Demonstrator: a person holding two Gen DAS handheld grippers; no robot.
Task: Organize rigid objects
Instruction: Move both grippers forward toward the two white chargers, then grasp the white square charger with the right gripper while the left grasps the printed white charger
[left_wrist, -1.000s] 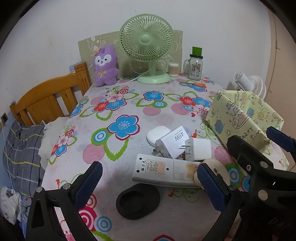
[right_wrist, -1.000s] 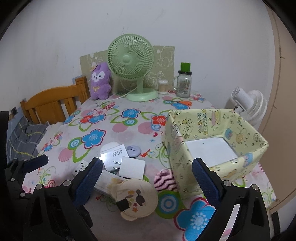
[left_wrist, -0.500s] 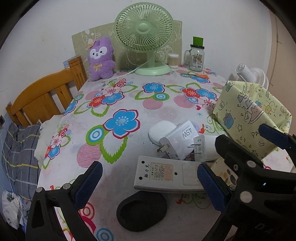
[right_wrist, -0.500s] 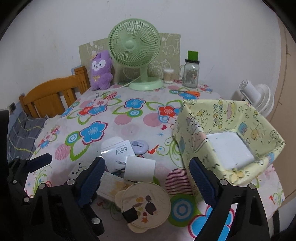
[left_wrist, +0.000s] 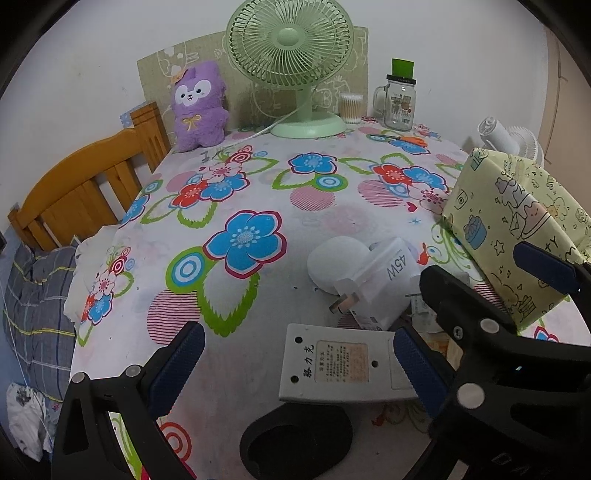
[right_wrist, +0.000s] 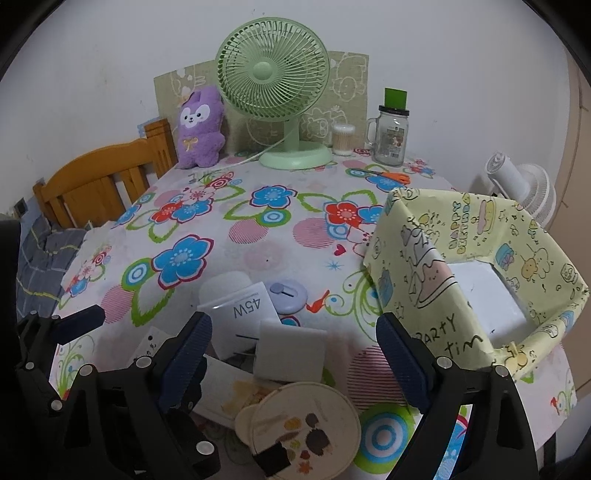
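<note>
A pile of rigid objects lies on the flowered tablecloth: a white power strip (left_wrist: 340, 363), a white 45W charger (left_wrist: 380, 284) (right_wrist: 245, 310), a second white plug cube (right_wrist: 290, 350), a white round puck (left_wrist: 336, 258), a lilac disc (right_wrist: 288, 293), a black oval case (left_wrist: 295, 443) and a beige round mirror (right_wrist: 303, 424). A yellow cartoon-print box (right_wrist: 480, 273) stands open at the right. My left gripper (left_wrist: 295, 365) is open over the power strip. My right gripper (right_wrist: 291, 356) is open over the plug cube.
A green desk fan (right_wrist: 273, 85), a purple plush (right_wrist: 201, 127), a glass jar (right_wrist: 391, 134), a cotton swab tub (right_wrist: 341, 138) and orange scissors (right_wrist: 391, 175) stand at the table's far side. A wooden chair (left_wrist: 85, 188) is at the left. A white fan (right_wrist: 521, 186) is behind the box.
Both grippers have moved forward and down toward the pile. The power strip and plug cube now sit closer between the fingers. Nothing on the table has moved.
</note>
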